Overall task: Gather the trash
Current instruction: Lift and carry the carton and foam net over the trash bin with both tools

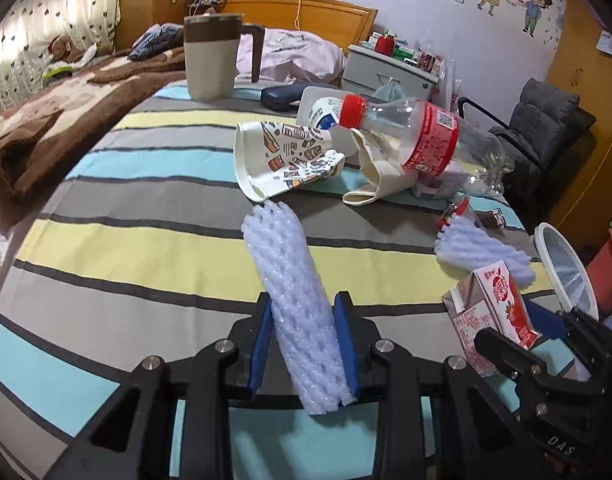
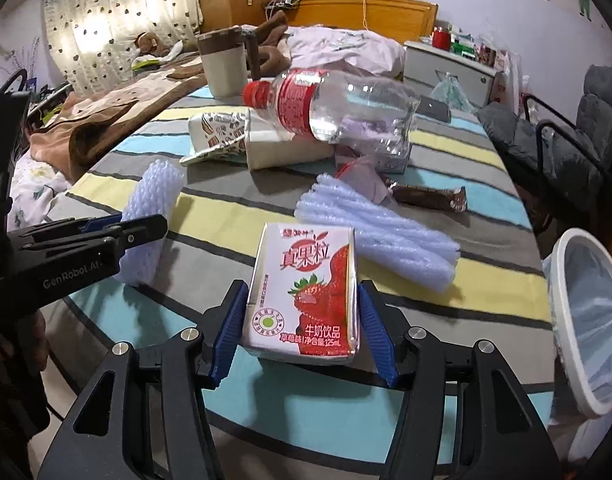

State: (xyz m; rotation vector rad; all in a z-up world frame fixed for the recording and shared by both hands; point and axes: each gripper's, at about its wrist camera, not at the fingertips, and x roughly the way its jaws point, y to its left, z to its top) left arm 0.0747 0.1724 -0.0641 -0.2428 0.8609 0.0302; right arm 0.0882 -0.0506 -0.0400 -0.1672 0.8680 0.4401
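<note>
My left gripper (image 1: 303,312) is shut on a white foam fruit net (image 1: 293,280), held above the striped bedspread; it also shows in the right wrist view (image 2: 149,224). My right gripper (image 2: 303,312) is shut on a strawberry milk carton (image 2: 306,288), seen too in the left wrist view (image 1: 492,308). On the bed lie a second foam net (image 2: 382,232), a clear plastic bottle (image 2: 338,108) with a red cap, crushed paper cups (image 1: 285,156) and a brown snack wrapper (image 2: 430,196). A white lined trash bin (image 2: 586,316) stands at the bed's right edge.
A beige lidded mug (image 1: 211,56) stands at the far end of the bedspread (image 1: 125,240). A brown blanket (image 1: 45,128) lies to the left. A grey chair (image 2: 562,148) and a bedside cabinet (image 1: 390,68) stand to the right.
</note>
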